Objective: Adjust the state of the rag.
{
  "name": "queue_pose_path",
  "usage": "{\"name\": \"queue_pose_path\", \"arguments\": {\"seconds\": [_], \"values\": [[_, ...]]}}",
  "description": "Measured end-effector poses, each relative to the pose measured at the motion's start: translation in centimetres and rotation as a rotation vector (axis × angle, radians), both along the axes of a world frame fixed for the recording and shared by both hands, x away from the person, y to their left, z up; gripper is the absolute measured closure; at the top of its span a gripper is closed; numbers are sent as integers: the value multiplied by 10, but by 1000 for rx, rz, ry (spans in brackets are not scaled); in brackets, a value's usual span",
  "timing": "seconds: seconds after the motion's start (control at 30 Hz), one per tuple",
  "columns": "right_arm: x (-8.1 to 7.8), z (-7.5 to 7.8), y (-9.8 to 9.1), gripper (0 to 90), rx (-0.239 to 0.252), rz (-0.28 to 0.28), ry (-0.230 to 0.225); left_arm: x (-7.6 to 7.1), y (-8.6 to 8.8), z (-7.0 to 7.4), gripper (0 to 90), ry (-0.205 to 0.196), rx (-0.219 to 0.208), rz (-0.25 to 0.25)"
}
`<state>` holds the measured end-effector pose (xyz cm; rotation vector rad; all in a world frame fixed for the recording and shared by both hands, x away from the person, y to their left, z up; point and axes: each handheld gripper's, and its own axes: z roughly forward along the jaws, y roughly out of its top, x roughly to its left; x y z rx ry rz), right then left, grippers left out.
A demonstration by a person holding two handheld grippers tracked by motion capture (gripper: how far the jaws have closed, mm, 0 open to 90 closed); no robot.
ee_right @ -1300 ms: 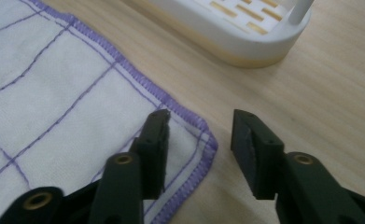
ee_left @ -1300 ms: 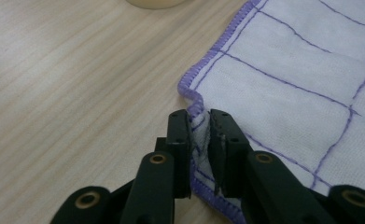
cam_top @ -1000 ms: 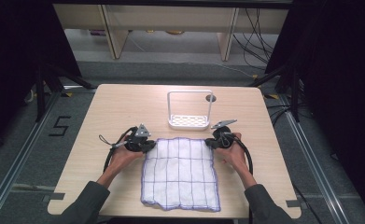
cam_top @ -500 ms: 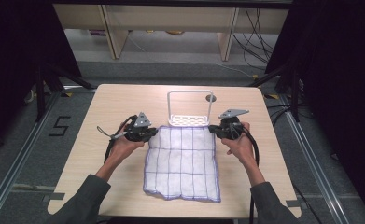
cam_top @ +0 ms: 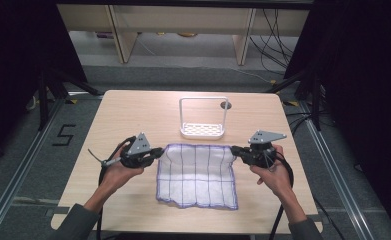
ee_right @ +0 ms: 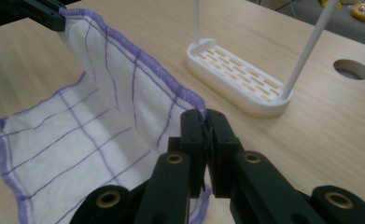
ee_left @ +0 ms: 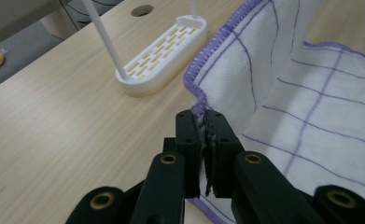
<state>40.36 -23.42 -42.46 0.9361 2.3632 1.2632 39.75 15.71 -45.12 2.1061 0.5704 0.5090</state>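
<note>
Cloth: a white cloth [cam_top: 197,174] with purple grid lines and a purple stitched hem lay spread on the near half of the desk [cam_top: 133,115], its far edge lifted off the wood and stretched between the two grippers, its near edge resting on the desk.
Left gripper: the left gripper [cam_top: 157,153] had its fingers closed on the cloth's far left corner; in the left gripper view the hem was pinched between the two black pads [ee_left: 189,133].
Right gripper: the right gripper [cam_top: 234,149] had its fingers closed on the cloth's far right corner, the hem caught between the pads [ee_right: 193,135].
Rack: a white rack [cam_top: 201,131] with a slotted base and a tall wire hoop stood just beyond the cloth's far edge, apart from it.
Hole: a round hole [cam_top: 226,105] sat in the desk behind the rack.
Hands: a hand [cam_top: 119,170] held each gripper from the near side.
</note>
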Motion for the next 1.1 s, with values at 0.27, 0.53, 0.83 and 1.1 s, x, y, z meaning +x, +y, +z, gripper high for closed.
{"name": "queue_pose_path", "arguments": {"seconds": [0.27,0.53,0.83,1.1], "values": [[-28,-13,3,870,-23,54,28,-32,6,-20,847,9,26,-32],[-52,-20,4,869,-51,74,1,-60,6,-27,845,14,11,-70],[-79,-36,1,865,-68,74,35,-76,3,-43,837,43,95,-126],[-88,-53,0,847,-114,97,84,-83,-1,-54,796,70,131,-153]]}}
